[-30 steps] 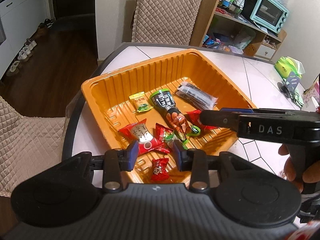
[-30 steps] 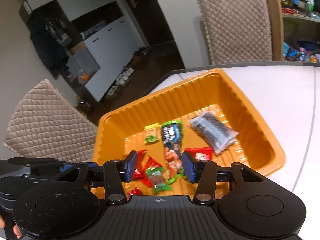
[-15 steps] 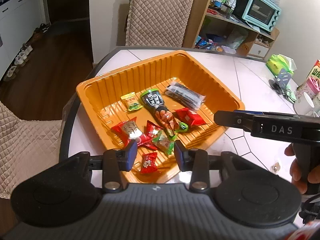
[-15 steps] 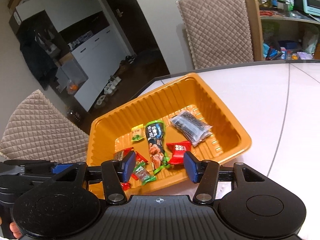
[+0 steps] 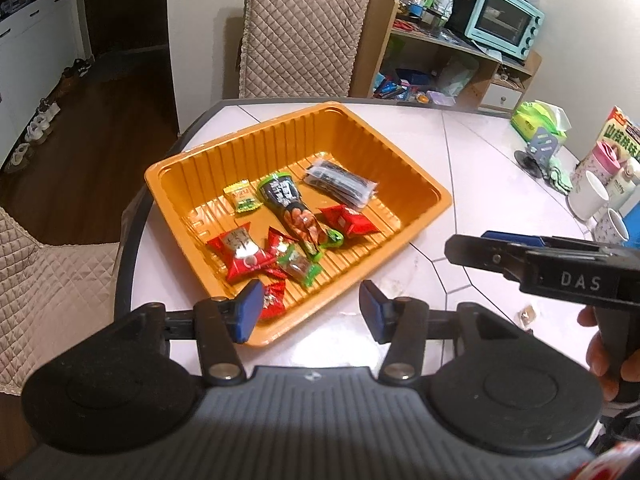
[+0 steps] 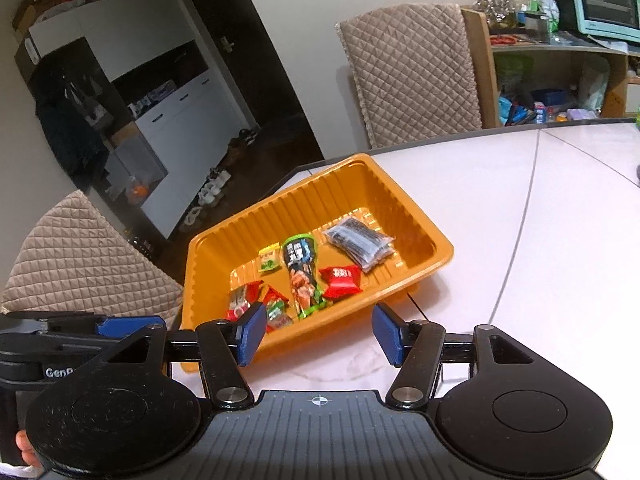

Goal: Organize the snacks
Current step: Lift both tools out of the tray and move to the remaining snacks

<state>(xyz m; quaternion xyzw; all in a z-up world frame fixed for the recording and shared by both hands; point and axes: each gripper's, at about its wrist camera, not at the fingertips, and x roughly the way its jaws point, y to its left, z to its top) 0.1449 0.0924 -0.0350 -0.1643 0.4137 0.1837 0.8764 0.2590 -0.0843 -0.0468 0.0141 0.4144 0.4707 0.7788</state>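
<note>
We are holding the left gripper [image 5: 308, 306] above the near edge of the orange tray [image 5: 202, 168], and its jaws are opening with nothing between the blue pads [image 5: 249, 307]; a small red candy [image 5: 273, 299] is showing just past the left pad, lying in the tray's near corner. We are holding the right gripper [image 6: 319, 334] over the white table [image 6: 560, 240] just near of the tray [image 6: 208, 248], and its jaws are opening too, empty, with bare tabletop between them. In the left view the right gripper [image 5: 464, 246] is reaching in from the right, off the tray's near right side, with fingers [image 5: 600, 344] wrapped on its handle. The snacks are all lying inside the tray: a dark cone packet [image 5: 290, 210] in the middle, a yellow-green sachet [image 5: 241, 197] to its left, a clear pack of dark strips [image 5: 340, 184] toward the far right, a red packet [image 5: 346, 220] to the cone's right, and more red wrappers [image 5: 240, 252] and a green-ended candy [image 5: 298, 266] on the near side. A small brown bit [image 5: 527, 314] is lying on the table to the near right, well apart from the tray. Mugs [image 5: 588, 196] are standing at the table's far right.
</note>
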